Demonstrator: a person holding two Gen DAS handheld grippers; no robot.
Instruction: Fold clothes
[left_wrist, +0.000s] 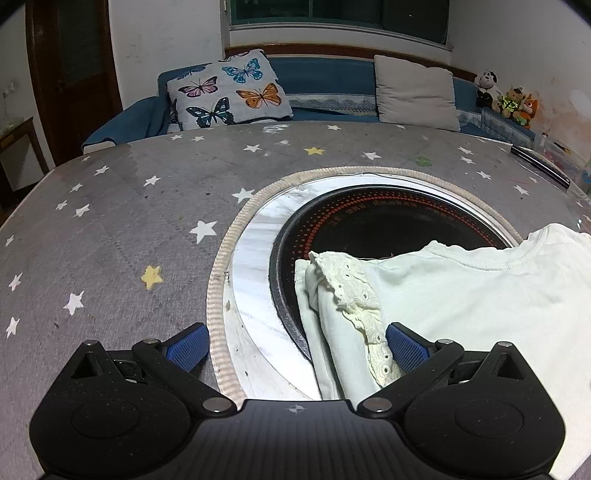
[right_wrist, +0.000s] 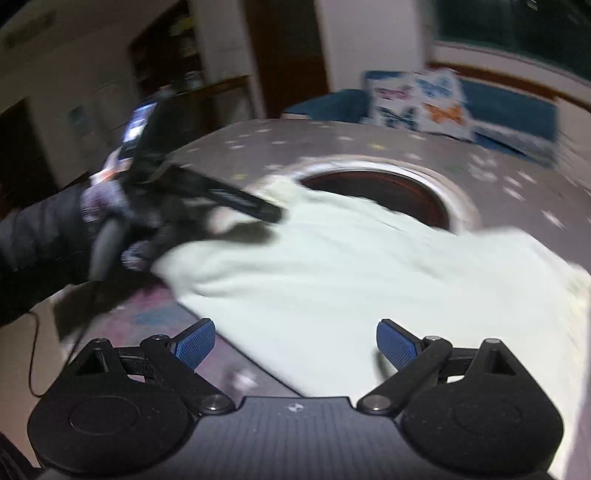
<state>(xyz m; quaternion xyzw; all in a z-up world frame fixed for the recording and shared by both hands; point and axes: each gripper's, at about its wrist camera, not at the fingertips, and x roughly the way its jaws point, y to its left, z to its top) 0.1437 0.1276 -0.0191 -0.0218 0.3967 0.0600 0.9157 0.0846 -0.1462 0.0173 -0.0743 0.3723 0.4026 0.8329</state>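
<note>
Because the pale shirt (left_wrist: 461, 295) lies mostly to the right of the left gripper (left_wrist: 295, 347), its folded, lace-trimmed sleeve edge (left_wrist: 354, 295) is what falls between that gripper's spread jaws, with the right blue pad touching or just beside the lace and the left pad over the bare counter (left_wrist: 110, 240). The shirt lies flat on the star-patterned counter, partly covering the round black cooktop (left_wrist: 369, 229). Its long axis seems to run from left to right across the scene. The right gripper (right_wrist: 295, 343) is also spread wide, empty, hovering above the shirt's near hem. The blurred right view makes contact impossible to judge. The left gripper looks nearer to a graspable edge.
</note>
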